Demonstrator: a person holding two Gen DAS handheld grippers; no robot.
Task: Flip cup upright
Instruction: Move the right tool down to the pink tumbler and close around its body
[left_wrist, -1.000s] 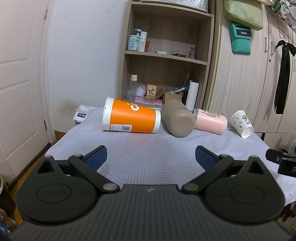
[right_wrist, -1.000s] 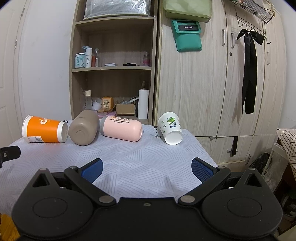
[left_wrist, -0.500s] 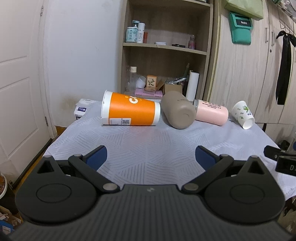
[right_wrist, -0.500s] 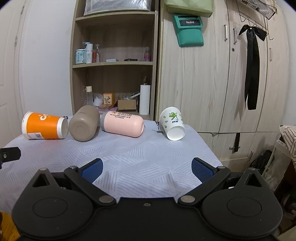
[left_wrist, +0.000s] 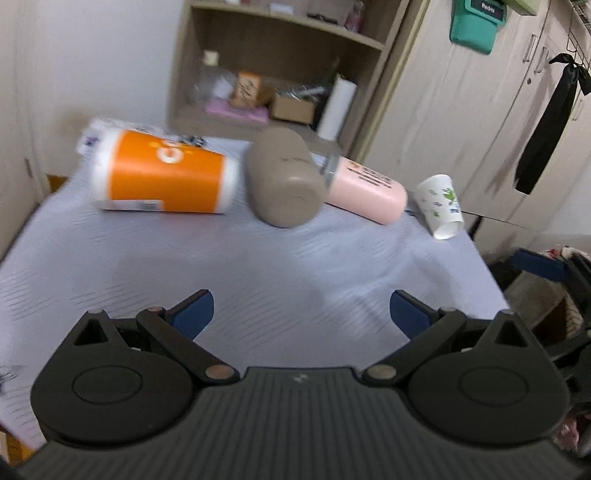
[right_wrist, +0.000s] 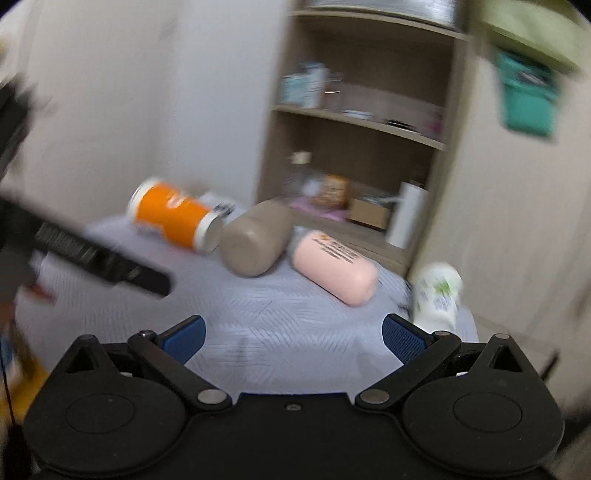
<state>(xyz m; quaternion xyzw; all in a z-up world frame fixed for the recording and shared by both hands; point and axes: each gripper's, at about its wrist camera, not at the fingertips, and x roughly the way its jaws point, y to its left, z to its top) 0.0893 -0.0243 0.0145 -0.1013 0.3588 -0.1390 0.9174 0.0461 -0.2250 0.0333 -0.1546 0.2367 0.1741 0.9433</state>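
Note:
Several cups lie on their sides along the far edge of the cloth-covered table (left_wrist: 258, 273): an orange paper cup (left_wrist: 162, 177), a taupe tumbler (left_wrist: 284, 184), a pink tumbler (left_wrist: 364, 190) and a small white printed paper cup (left_wrist: 441, 206). They also show in the right wrist view: orange cup (right_wrist: 173, 218), taupe tumbler (right_wrist: 255, 240), pink tumbler (right_wrist: 334, 267), white cup (right_wrist: 437, 297). My left gripper (left_wrist: 301, 312) is open and empty above the near table. My right gripper (right_wrist: 291, 334) is open and empty, with the white cup just beyond its right finger.
A wooden shelf unit (left_wrist: 280, 74) with bottles, boxes and a paper roll stands behind the table. Wardrobe doors (left_wrist: 480, 110) are at the right, a white wall at the left. The left gripper's body (right_wrist: 92, 258) crosses the right wrist view's left side. Both views are blurred.
Both grippers have risen and tilted down over the table and moved closer to the cups. The right gripper has swung left. Jaws stay open; the cups have not moved.

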